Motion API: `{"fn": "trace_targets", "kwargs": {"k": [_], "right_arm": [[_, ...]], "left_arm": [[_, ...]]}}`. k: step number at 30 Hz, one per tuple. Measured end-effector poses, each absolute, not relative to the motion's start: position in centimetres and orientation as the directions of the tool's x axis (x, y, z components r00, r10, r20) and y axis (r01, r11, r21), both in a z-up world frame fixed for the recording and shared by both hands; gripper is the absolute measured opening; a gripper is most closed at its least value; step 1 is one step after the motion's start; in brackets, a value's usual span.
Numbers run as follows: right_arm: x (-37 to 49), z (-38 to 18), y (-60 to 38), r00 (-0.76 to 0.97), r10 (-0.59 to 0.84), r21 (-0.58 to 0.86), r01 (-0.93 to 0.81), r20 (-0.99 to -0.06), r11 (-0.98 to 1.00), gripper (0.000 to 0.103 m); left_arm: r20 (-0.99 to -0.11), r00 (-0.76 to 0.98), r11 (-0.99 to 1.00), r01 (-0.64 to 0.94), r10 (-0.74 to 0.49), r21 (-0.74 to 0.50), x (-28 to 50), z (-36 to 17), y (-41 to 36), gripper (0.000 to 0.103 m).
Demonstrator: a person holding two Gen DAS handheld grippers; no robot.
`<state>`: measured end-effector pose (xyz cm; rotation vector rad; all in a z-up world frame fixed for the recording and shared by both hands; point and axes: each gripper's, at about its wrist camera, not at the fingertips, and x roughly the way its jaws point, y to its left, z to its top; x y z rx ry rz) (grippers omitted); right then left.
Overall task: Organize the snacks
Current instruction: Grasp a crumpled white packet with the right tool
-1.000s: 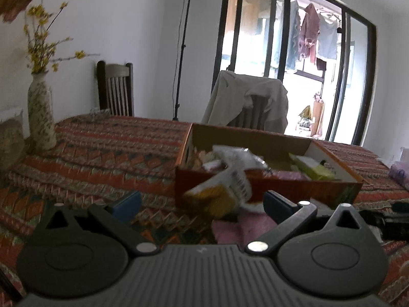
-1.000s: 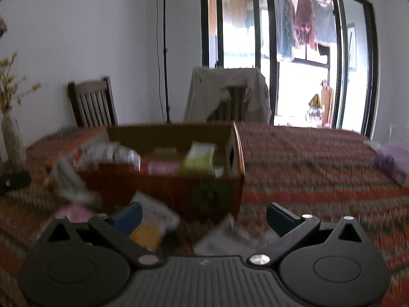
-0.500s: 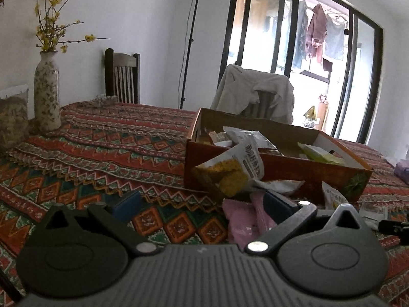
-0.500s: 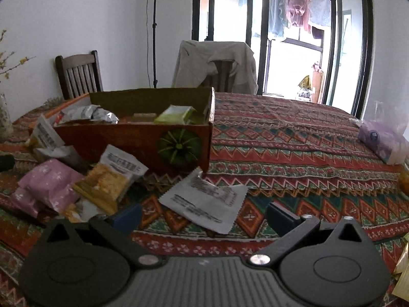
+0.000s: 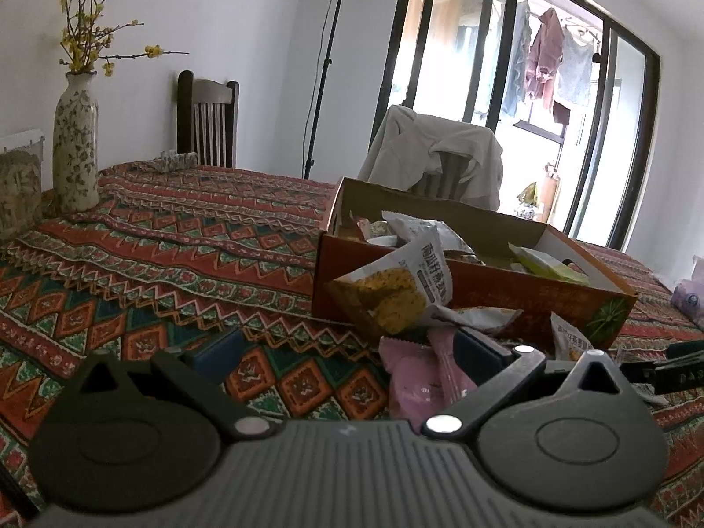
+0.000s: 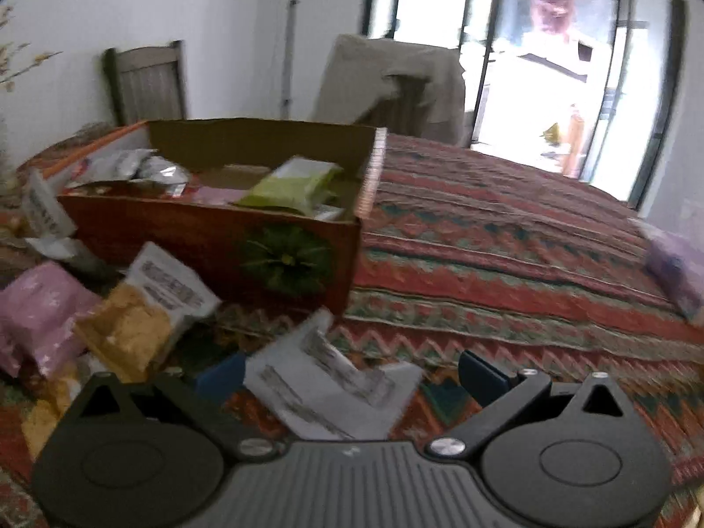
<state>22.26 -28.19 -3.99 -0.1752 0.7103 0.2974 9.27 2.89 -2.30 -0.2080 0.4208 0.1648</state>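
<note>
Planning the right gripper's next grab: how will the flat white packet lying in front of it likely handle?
The white packet looks thin and creased, so probably floppy and light. Lying flat on the tablecloth, it may slide rather than lift. The right gripper is open.

A woven, matt cloth (image 5: 185, 237) is spread over the table. The box (image 6: 211, 242) is made of matt cardboard, printed orange outside. The snack packets (image 5: 396, 295) are of crinkled glossy film. The vase (image 5: 75, 145) appears glazed ceramic; the chair (image 5: 209, 123) is of dark wood.
</note>
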Motion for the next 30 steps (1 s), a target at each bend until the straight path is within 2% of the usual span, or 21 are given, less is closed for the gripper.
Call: {"fn": "trace_targets", "kwargs": {"k": [3,7,13,14,18,23,25,27,30], "right_arm": [[23.2,-5.0,-27.5,0.689,0.209,-0.054,-0.339,-0.694,0.939,0.103],[23.5,-5.7,-27.8,0.682,0.265,0.027,-0.339,-0.682,0.940,0.103],[23.2,-5.7,-28.1,0.699,0.269,0.031,-0.333,-0.663,0.943,0.102],[23.1,-5.7,-28.1,0.704,0.268,0.030,-0.331,-0.658,0.943,0.097],[22.3,-5.6,-28.1,0.717,0.282,0.028,-0.344,-0.638,0.939,0.086],[21.0,-5.4,-27.7,0.722,0.317,0.023,-0.386,-0.615,0.922,0.056],[20.5,-5.3,-27.6,0.726,0.322,0.018,-0.393,-0.608,0.920,0.051],[19.8,-5.1,-27.5,0.738,0.327,0.013,-0.396,-0.590,0.918,0.040],[18.9,-4.8,-27.6,0.764,0.313,-0.003,-0.381,-0.565,0.925,0.037]], "left_arm": [[-0.424,0.898,0.965,-0.205,0.117,-0.166,9.3,-2.3,2.9,0.103],[-0.426,0.897,0.964,-0.206,0.116,-0.170,9.3,-2.3,3.0,0.103],[-0.430,0.895,0.964,-0.206,0.116,-0.169,9.4,-2.4,2.9,0.103],[-0.430,0.895,0.963,-0.207,0.117,-0.169,9.4,-2.4,2.9,0.103],[-0.431,0.895,0.963,-0.208,0.118,-0.170,9.4,-2.3,2.9,0.103],[-0.435,0.893,0.962,-0.213,0.120,-0.172,9.4,-2.4,3.0,0.103],[-0.435,0.892,0.961,-0.215,0.122,-0.173,9.4,-2.4,3.1,0.103],[-0.435,0.892,0.961,-0.217,0.124,-0.173,9.4,-2.4,3.1,0.103],[-0.435,0.892,0.960,-0.219,0.125,-0.173,9.4,-2.4,3.1,0.103]]}}
